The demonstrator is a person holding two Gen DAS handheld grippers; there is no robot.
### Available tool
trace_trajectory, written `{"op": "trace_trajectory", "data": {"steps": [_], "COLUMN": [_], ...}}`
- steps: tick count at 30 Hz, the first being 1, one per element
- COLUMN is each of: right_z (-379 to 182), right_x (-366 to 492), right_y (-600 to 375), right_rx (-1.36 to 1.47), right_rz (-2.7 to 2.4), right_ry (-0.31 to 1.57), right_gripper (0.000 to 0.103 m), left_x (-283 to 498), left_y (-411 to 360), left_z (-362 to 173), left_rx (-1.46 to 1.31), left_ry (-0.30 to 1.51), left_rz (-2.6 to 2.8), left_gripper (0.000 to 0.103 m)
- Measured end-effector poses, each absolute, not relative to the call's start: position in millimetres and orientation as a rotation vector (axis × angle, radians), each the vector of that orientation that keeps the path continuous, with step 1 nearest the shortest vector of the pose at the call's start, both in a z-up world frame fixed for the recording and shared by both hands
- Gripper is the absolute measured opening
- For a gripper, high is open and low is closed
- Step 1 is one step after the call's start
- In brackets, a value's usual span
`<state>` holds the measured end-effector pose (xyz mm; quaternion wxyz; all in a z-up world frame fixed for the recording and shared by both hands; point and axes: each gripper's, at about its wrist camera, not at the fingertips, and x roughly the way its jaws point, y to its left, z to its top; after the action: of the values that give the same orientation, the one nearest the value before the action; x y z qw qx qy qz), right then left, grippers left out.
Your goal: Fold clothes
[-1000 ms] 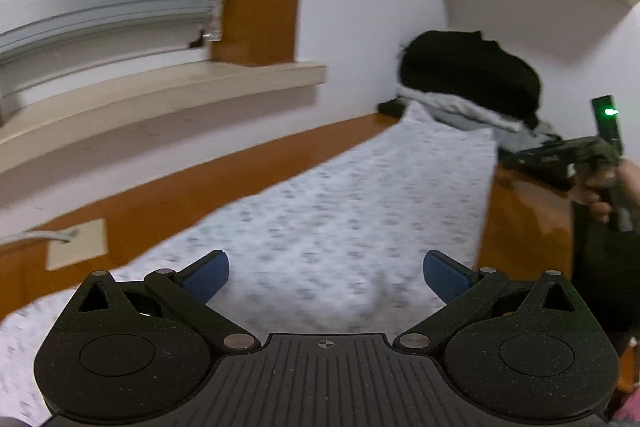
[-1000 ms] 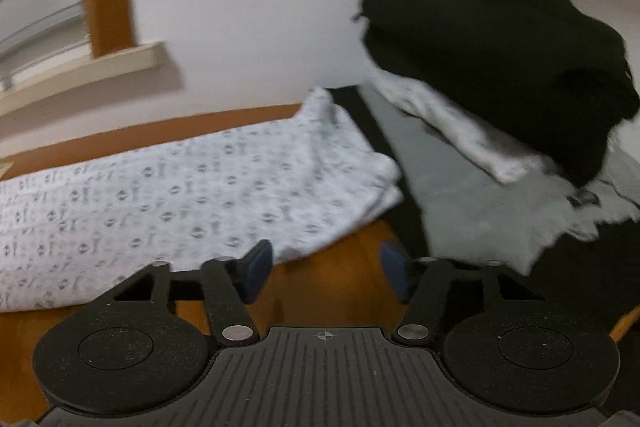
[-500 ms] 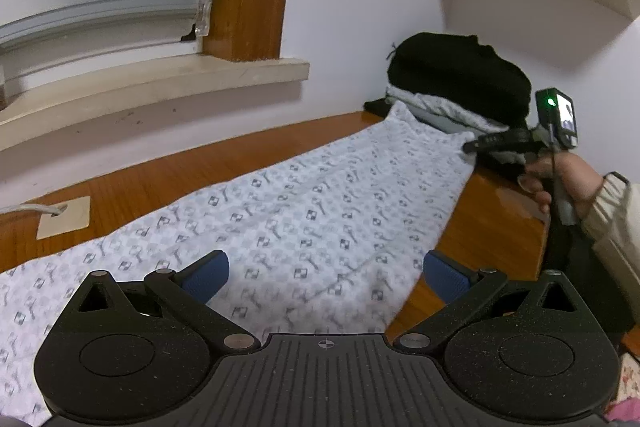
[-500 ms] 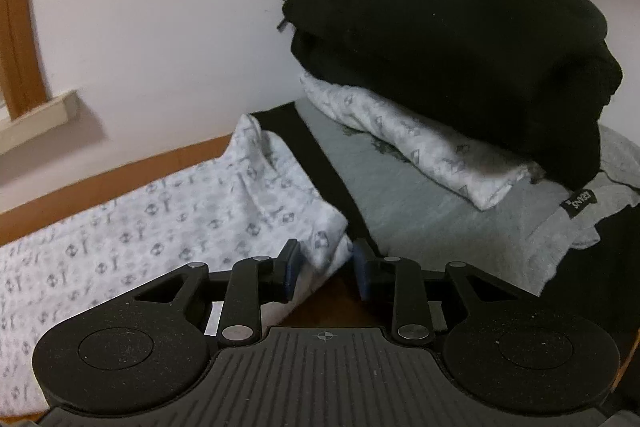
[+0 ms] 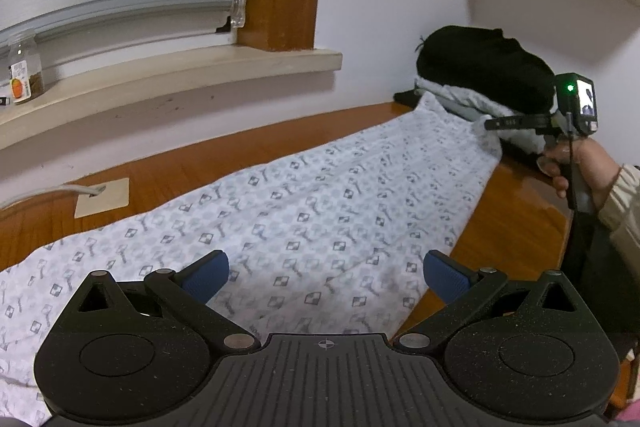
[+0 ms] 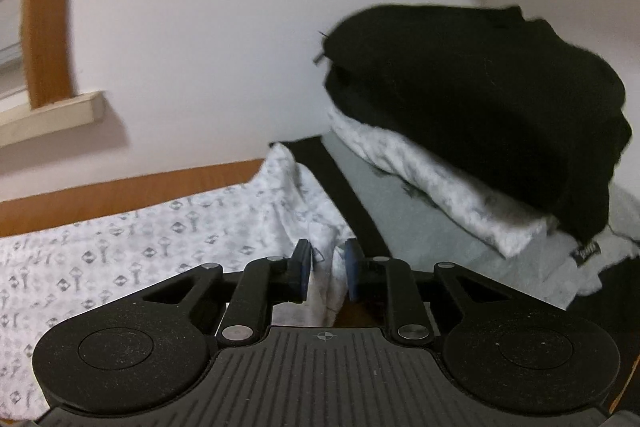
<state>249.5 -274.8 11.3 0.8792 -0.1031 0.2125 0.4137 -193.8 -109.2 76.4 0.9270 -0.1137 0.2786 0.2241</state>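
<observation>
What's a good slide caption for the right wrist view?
Right gripper closing on a corner of the patterned white garment, beside a stack of folded clothes.

— How many garments are counted on the wooden tabletop (image 5: 248,163)?

— One patterned white garment (image 5: 320,219) is spread flat; beside it, four folded pieces are stacked: black sweater (image 6: 480,99), patterned white piece (image 6: 432,187), grey piece (image 6: 420,235), black piece (image 6: 348,195).

— And on the windowsill (image 5: 160,83) above the tabletop?

— One glass jar (image 5: 25,67) is counted.
</observation>
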Motion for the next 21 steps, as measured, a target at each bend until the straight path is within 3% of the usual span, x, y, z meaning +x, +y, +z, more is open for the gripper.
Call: {"op": "trace_trajectory", "data": {"steps": [9,16,17,19,21], "right_z": [12,1,2,3,5], "right_x": [241,257,256,252,247], "right_y": [-268,-272,-274,-277,-278], "right_rx": [-0.293,-0.27,-0.266,-0.26,-0.255], "right_rz": [0.896,0.87,0.876,0.903,0.937], "right_ry": [0.418,0.484,0.477,0.45,0.424], "right_gripper": [0.021,0.028,0.026,0.013,0.01], "left_x": [-197,-196,-196,-195,-195], "left_y": [-106,-106,-106,-104,-103], "left_z": [72,67,67,65,64], "left_rx": [-0.246,-0.247,-0.249,-0.253,-0.256], "left_ry": [0.578,0.581,0.581,0.581,0.581], "left_rz": [0.462,0.455,0.457,0.459,0.465], "left_gripper": [0.103,0.103,0.103,0.103,0.103]}}
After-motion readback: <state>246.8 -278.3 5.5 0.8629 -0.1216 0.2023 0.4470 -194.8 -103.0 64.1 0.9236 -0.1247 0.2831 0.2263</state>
